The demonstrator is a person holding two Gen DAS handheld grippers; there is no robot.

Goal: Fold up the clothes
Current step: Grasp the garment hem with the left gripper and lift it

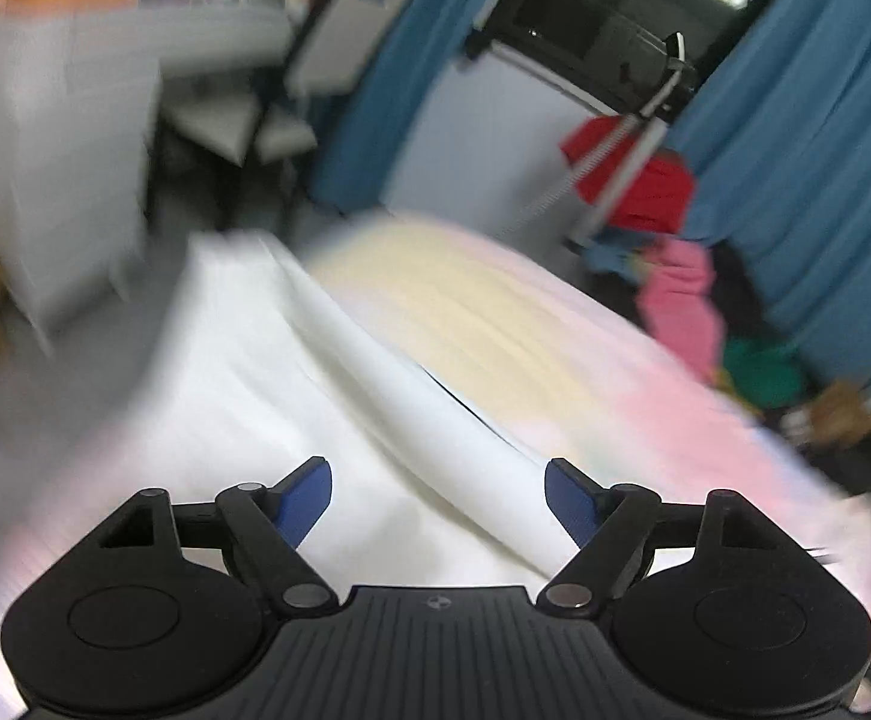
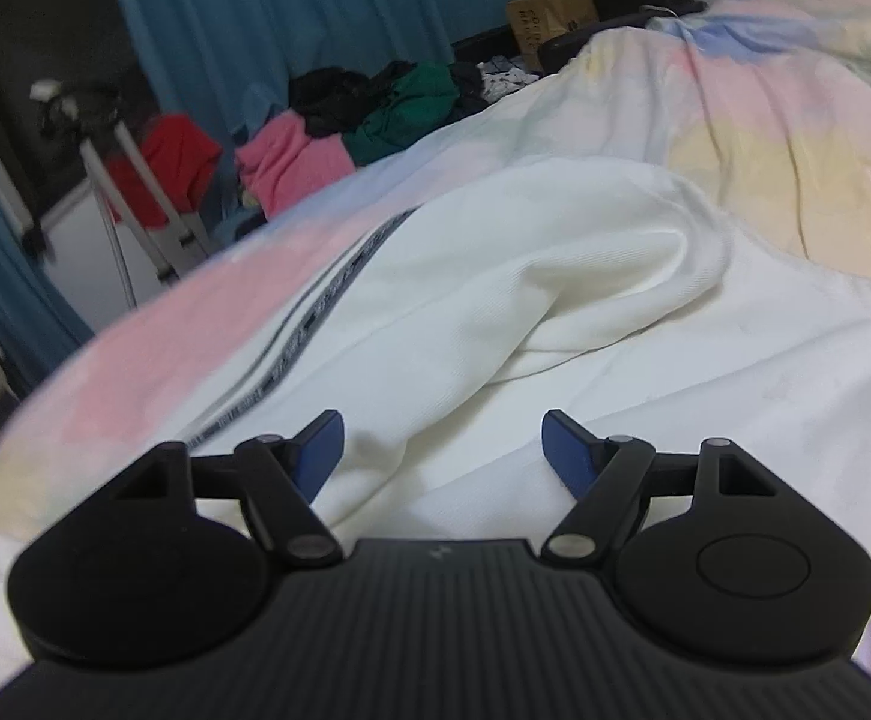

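pastel bed (image 2: pixel 153 354), white garment (image 2: pixel 585 300) apparently atop

Both cameras sit low behind their fingers, looking down close at the white garment (image 1: pixel 243 372) (image 2: pixel 585 276) on the bed (image 1: pixel 495 312) (image 2: pixel 795 138).

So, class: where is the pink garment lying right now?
In the right wrist view the pink garment lies upper left, beyond the bed's far edge, between the red cloth and the green garment. It is in front of the blue curtain.
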